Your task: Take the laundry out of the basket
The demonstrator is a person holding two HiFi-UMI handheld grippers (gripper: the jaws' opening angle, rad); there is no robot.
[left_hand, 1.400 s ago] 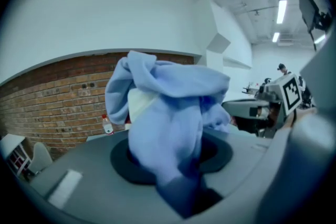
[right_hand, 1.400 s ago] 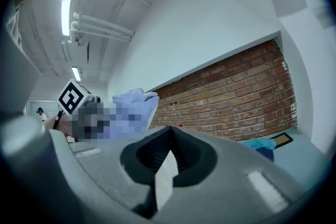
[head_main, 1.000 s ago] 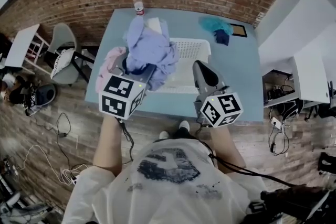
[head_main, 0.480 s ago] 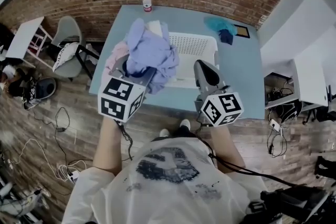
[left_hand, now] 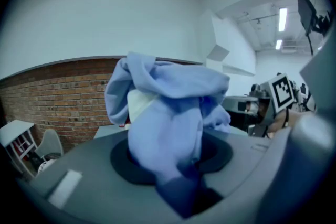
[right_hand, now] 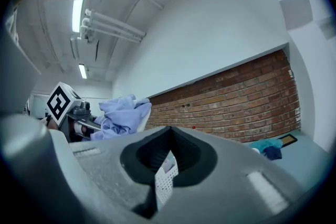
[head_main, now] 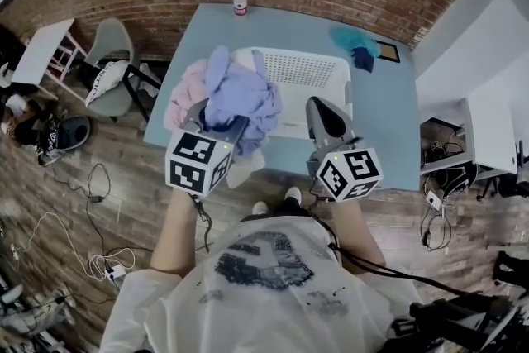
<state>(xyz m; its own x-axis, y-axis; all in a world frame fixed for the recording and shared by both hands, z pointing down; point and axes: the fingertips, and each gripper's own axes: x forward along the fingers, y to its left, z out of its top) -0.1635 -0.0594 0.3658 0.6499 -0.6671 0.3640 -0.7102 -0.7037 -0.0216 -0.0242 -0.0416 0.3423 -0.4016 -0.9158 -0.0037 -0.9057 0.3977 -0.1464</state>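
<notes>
Laundry, a lavender garment [head_main: 240, 99], hangs pinched in the left hand-held gripper [head_main: 221, 118] above the near-left edge of the desk [head_main: 376, 128], just beside a pink heap [head_main: 188, 91]. The right hand-held gripper [head_main: 324, 113] is pressed onto the near wall of the white basket [head_main: 306, 70]. Bare desk shows right of the basket. A teal cloth [head_main: 351, 37] and a bottle [head_main: 240, 0] sit near the far edge.

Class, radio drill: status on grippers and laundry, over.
Left gripper shut on crumpled lavender cloth garment, aloft. Right gripper clamps white perforated plastic basket at its rim. Nothing blocking.
</notes>
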